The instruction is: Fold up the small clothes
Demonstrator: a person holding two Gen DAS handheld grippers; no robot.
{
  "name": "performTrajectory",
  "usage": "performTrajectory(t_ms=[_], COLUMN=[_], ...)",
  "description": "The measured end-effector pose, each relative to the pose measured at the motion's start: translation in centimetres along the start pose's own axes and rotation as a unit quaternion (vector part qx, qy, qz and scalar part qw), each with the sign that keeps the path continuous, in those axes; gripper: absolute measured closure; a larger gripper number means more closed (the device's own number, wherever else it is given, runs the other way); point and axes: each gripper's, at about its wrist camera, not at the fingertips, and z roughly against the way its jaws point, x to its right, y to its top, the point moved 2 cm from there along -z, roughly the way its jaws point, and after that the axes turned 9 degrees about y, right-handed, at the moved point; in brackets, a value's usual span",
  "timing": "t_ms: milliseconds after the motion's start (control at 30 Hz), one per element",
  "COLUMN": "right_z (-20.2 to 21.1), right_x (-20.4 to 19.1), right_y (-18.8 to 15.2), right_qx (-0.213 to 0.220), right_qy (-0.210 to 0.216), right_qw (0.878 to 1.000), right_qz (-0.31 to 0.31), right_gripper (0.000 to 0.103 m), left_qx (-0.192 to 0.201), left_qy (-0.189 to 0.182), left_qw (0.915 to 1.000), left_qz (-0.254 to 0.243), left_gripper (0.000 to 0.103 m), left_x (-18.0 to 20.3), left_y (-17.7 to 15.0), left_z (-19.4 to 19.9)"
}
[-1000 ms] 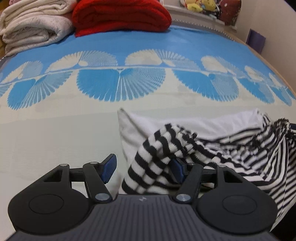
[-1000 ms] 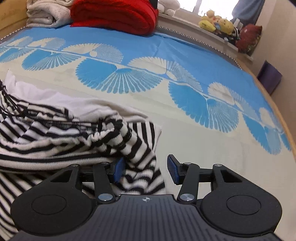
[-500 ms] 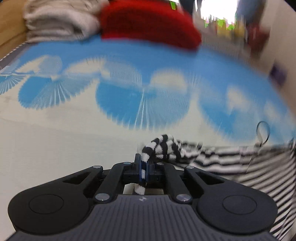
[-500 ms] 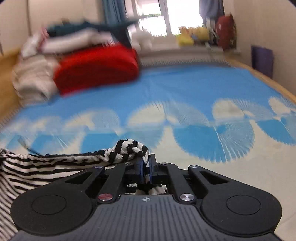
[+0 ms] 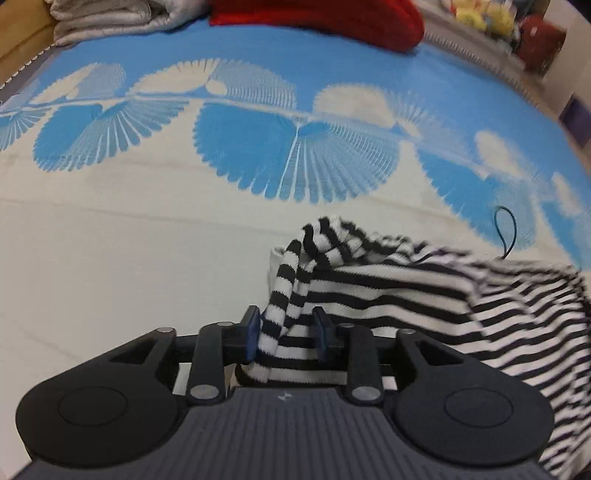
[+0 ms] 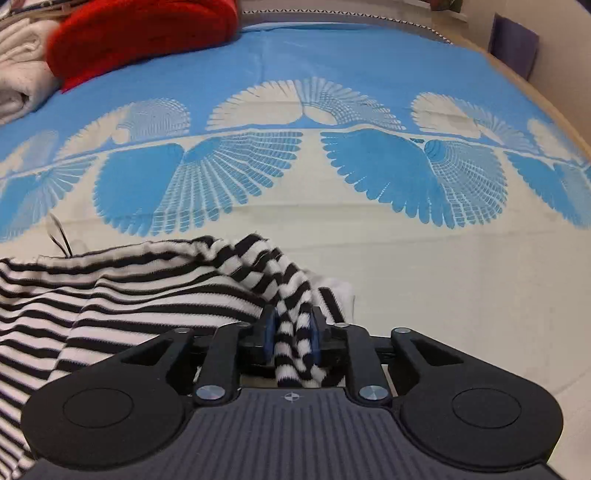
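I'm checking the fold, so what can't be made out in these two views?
- Striped garment: its right part blurs and runs off the left wrist view's edge.
- Same garment in the right wrist view: cut off at the left edge.
- Cloth under each gripper's body: hidden.
- Thin dark loop: too small to identify.

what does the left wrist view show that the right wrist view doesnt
Only the left wrist view: the left gripper, its jaws opening with a striped edge hanging loosely between them, and yellow plush toys on the far ledge.

Only the right wrist view: the right gripper, jaws opening with a bunched striped fold between them, and a purple object by the wall.

Both: the black-and-white striped garment, the blue and cream patterned bedspread, the red folded blanket and pale folded blankets.
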Motion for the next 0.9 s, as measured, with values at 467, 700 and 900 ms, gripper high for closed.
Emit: performTrajectory(t_ms=[467, 700, 900], right_z=[8.7, 9.1, 9.0], right_x=[6.4, 6.1, 5.5], right_y=[-8.3, -11.9, -12.2], right_qx=[-0.065, -0.127, -0.134], right_qy=[0.100, 0.094, 0.080], right_qw=[0.990, 0.986, 0.987], right_qz=[-0.073, -0.045, -0.034], right_gripper=[0.059, 0.053, 0.069], left_qx=[-0.104, -0.146, -0.153], left_qy=[-0.115, -0.102, -0.099], left_qw=[0.9879, 0.9838, 0.9806], left_qz=[0.000, -0.024, -0.071], left_gripper=[0.054, 0.054, 0.079], left_x=[-7.5, -8.6, -6.9], left_y=[-8.1, -10.7, -11.2], left_z=[4.4, 3.1, 2.4])
